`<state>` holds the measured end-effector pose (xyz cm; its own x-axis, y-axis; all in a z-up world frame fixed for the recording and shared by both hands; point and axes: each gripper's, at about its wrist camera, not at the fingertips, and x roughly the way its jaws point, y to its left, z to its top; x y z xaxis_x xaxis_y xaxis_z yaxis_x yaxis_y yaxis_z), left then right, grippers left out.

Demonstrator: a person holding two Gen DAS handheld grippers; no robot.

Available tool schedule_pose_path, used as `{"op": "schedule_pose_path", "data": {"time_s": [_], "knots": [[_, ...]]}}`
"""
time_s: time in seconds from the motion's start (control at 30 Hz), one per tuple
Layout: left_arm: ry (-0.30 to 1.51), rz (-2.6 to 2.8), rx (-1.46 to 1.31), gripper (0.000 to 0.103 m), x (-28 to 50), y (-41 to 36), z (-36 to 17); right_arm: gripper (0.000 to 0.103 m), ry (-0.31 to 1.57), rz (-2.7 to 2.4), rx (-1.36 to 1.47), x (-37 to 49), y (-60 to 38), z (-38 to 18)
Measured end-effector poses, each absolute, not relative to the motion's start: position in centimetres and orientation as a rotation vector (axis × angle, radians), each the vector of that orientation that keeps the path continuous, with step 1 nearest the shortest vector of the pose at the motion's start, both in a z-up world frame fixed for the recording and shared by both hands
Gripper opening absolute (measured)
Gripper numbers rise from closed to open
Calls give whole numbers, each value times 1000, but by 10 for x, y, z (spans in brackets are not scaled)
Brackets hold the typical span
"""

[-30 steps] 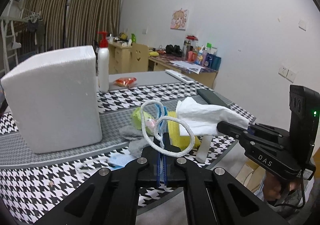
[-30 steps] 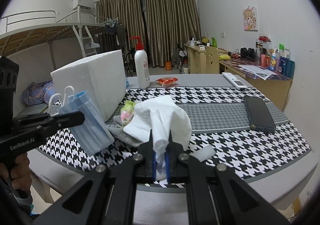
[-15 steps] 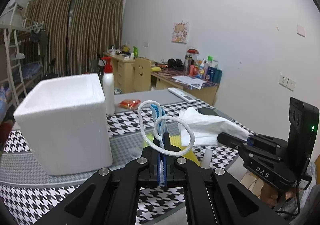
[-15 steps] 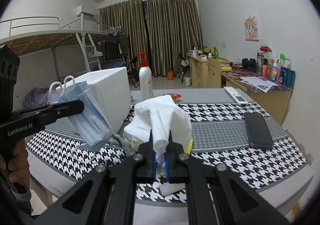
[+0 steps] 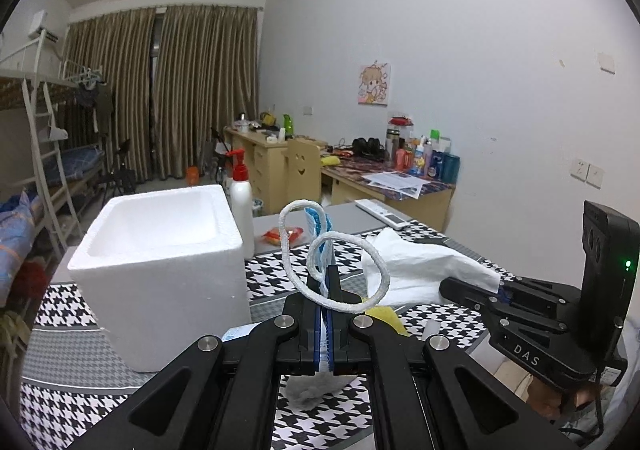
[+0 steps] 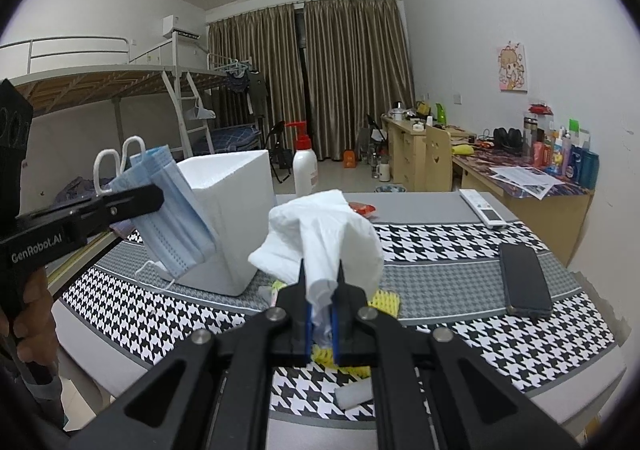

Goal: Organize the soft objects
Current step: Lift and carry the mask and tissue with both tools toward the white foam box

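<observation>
My left gripper point(image 5: 326, 282) is shut on a blue face mask point(image 6: 170, 210); its white ear loops point(image 5: 298, 250) stick up past the fingertips. It hangs in the air, right of an open white foam box point(image 5: 160, 266). My right gripper point(image 6: 322, 282) is shut on a crumpled white tissue point(image 6: 324, 234), held above the table; the tissue also shows in the left wrist view point(image 5: 420, 266). A yellow cloth point(image 6: 384, 300) and a small white foam piece point(image 6: 354, 396) lie on the table below.
The table has a houndstooth cloth point(image 6: 460, 242). On it stand a white pump bottle point(image 6: 305, 168), a black phone point(image 6: 524, 278), a white remote point(image 6: 484, 208) and an orange packet point(image 5: 282, 234). A bunk bed point(image 6: 120, 90) is left, desks point(image 6: 520, 186) right.
Both grippers have risen with their loads. The box's open top is now visible from the left wrist, and the mask and tissue hang higher above the table.
</observation>
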<state>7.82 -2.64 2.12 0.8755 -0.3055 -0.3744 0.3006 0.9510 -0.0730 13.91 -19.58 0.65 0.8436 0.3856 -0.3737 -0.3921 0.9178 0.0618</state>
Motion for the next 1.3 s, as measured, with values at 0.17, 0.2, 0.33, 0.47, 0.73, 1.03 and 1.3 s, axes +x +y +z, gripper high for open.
{"op": "schedule_pose_path", "data": {"time_s": [0.17, 0.2, 0.33, 0.47, 0.73, 1.03, 1.3], "knots": [[398, -289, 0, 1, 83, -23, 23, 9, 378, 407, -11, 144, -195, 11], [398, -285, 3, 1, 84, -23, 23, 9, 376, 406, -9, 146, -194, 12], [386, -287, 21, 1, 89, -24, 28, 9, 372, 402, -6, 151, -193, 15], [373, -284, 31, 1, 93, -25, 31, 9, 365, 398, 0, 156, -194, 18], [346, -261, 48, 1, 97, -25, 41, 9, 352, 389, -1, 165, -193, 26], [314, -218, 88, 1, 104, -25, 58, 9, 328, 389, -8, 174, -190, 39], [290, -206, 77, 1, 112, -18, 66, 9, 315, 408, -15, 183, -181, 45]]}}
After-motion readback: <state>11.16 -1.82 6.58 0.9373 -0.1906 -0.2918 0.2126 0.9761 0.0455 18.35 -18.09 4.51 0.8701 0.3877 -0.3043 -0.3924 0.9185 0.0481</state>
